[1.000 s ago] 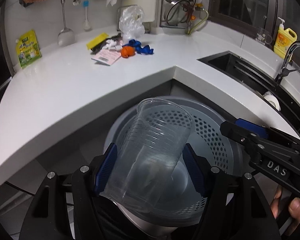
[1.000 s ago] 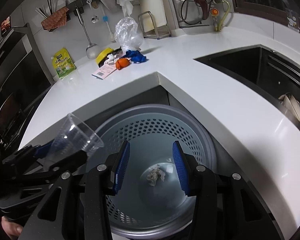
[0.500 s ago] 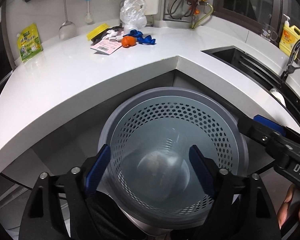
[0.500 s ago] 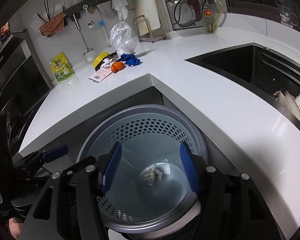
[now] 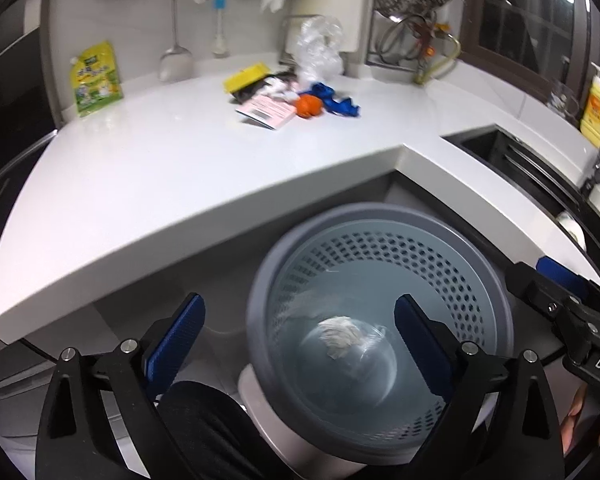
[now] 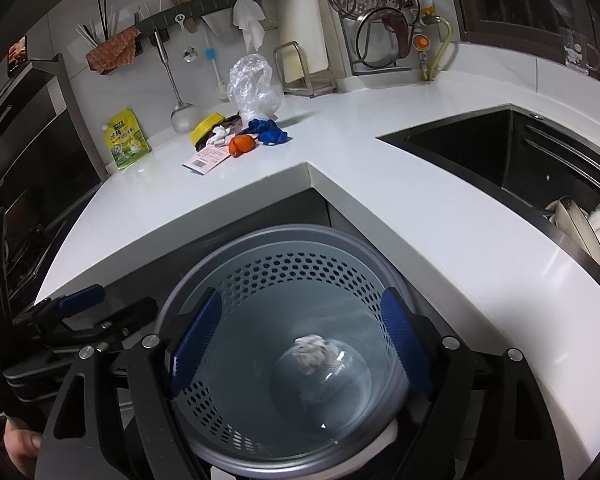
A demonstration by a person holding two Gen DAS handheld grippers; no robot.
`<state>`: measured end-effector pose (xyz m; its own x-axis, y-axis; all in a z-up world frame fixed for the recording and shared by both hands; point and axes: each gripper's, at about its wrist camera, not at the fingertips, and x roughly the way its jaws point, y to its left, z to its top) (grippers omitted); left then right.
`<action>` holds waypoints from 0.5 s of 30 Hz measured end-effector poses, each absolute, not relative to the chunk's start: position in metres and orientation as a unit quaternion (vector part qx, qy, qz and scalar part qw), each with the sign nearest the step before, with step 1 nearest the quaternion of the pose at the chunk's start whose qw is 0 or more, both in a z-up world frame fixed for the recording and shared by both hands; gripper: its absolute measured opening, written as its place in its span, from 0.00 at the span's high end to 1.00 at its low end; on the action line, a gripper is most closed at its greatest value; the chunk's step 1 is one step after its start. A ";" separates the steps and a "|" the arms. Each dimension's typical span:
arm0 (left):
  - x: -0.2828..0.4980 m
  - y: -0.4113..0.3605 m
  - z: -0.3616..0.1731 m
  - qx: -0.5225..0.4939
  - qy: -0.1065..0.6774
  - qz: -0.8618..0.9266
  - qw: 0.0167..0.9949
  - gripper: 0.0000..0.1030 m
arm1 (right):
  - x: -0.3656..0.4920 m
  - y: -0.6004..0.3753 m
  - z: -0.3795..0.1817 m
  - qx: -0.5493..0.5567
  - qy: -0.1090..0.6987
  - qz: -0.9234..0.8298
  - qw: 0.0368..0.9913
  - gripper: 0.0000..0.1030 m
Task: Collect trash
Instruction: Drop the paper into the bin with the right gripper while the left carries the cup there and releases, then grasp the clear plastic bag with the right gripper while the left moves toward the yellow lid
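Both my claws hang over the round grey perforated plastic bin on the floor below the corner of the white stone countertop. My left gripper has its blue pads spread wide with nothing between them, and my right gripper is just as wide and bare. Down in the bin lie a crumpled white paper wad and a clear plastic cup, hard to make out against the floor of the bin.

The remaining trash sits well away, in a heap near the back wall: a crinkled clear plastic bag, a limp blue scrap, an orange lump, a flat pink card with a barcode and a yellow-and-black packet. I judge all of it light. The bag and blue scrap look soft, so I would pinch a bunched fold. The card lies flat and looks slippery; I would take its raised edge.
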<state>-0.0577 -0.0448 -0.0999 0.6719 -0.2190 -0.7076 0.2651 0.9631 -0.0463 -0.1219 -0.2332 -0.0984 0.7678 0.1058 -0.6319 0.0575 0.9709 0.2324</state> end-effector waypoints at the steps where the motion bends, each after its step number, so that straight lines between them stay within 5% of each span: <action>1: -0.055 -0.042 -0.097 0.030 0.381 -0.126 0.916 0.07 | -0.119 -0.232 -0.097 0.117 0.339 0.012 0.934 0.24; 15: 0.013 -0.010 -0.054 0.017 0.334 -0.069 0.940 0.06 | -0.043 -0.241 -0.062 0.083 0.306 0.012 0.948 0.23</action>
<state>0.0133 -0.0096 -0.0540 0.7680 -0.1181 -0.6295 0.1410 0.9899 -0.0137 -0.0434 -0.2411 -0.0624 0.8125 0.0742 -0.5783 0.0269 0.9860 0.1643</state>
